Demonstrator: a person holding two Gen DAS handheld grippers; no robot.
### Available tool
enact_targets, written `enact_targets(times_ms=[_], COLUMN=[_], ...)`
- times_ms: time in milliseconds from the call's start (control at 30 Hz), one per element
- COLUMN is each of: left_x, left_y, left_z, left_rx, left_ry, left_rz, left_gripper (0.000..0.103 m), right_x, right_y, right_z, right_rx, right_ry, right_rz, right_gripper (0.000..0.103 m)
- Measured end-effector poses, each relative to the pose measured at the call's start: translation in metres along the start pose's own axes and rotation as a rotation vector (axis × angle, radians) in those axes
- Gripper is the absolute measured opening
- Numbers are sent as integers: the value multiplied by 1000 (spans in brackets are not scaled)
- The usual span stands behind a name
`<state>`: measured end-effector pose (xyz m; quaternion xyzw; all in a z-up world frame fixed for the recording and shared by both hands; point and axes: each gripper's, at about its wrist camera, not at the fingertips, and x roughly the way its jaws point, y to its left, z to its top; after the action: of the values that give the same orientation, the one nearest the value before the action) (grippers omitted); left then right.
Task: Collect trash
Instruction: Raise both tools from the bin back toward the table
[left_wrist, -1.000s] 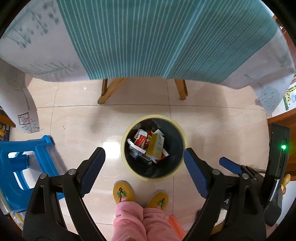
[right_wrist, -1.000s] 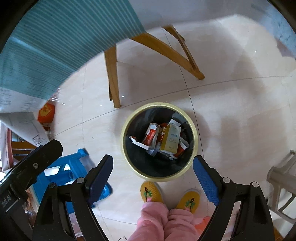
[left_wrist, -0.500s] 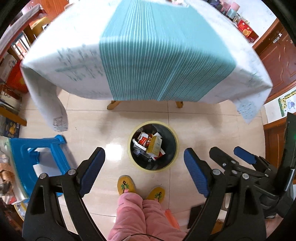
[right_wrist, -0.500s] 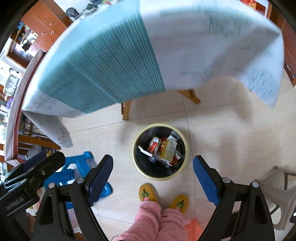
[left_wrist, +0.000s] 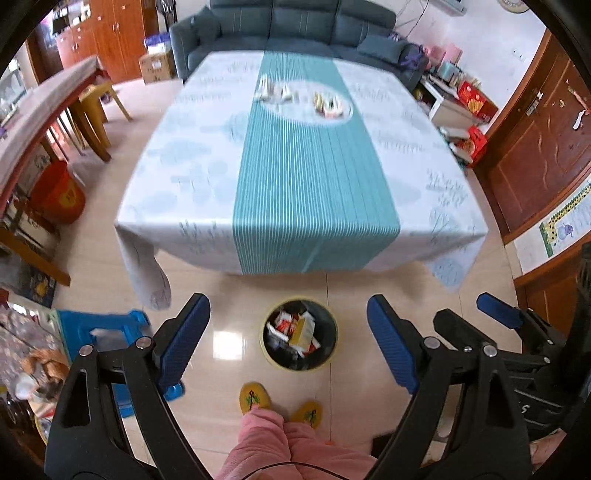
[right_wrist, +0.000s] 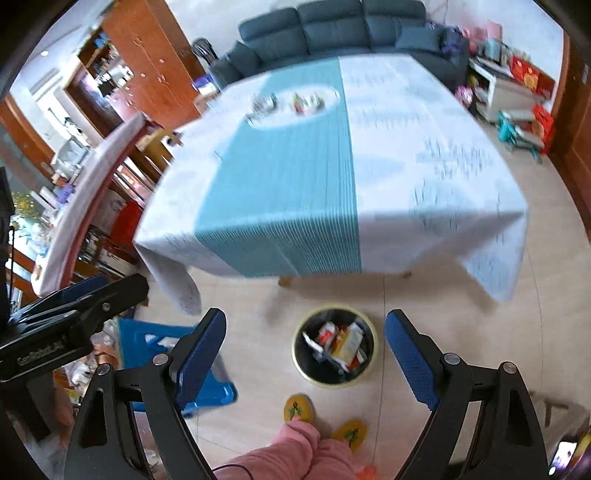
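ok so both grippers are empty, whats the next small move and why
Probably reach forward over the table toward the scattered wrappers at its far end. Both the left gripper and right gripper are open and empty, the bin on the floor already holds trash, and those wrappers remain uncollected.

My room is brightly and evenly lit. A white glare patch sits on the glossy beige floor tiles (left_wrist: 227, 341) near my left tool. The far teal-striped white tablecloth (right_wrist: 295, 177) smears with motion blur; fisheye bending curves both views' edges into dark corners.
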<state>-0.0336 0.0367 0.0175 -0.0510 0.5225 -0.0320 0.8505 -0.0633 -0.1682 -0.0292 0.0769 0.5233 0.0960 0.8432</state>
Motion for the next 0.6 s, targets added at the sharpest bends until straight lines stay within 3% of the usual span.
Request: enact_targets(times_ms=[167,367,600], left_x=[-35,-64,-48], left_y=[-6,-4,18], left_z=[34,75,138], left_rx=[4,-41,-92], left_ry=[-94,-190,-171], left_rz=[60,130,93], left_gripper=[85,85,85], right_x=[-29,-34,-7], right_y=[11,24,30], right_z=[34,83,159], right_rx=[-41,-93,-99], right_ry=[-61,-99,-115], right_rz=[35,53,41], right_gripper=[89,89,89])
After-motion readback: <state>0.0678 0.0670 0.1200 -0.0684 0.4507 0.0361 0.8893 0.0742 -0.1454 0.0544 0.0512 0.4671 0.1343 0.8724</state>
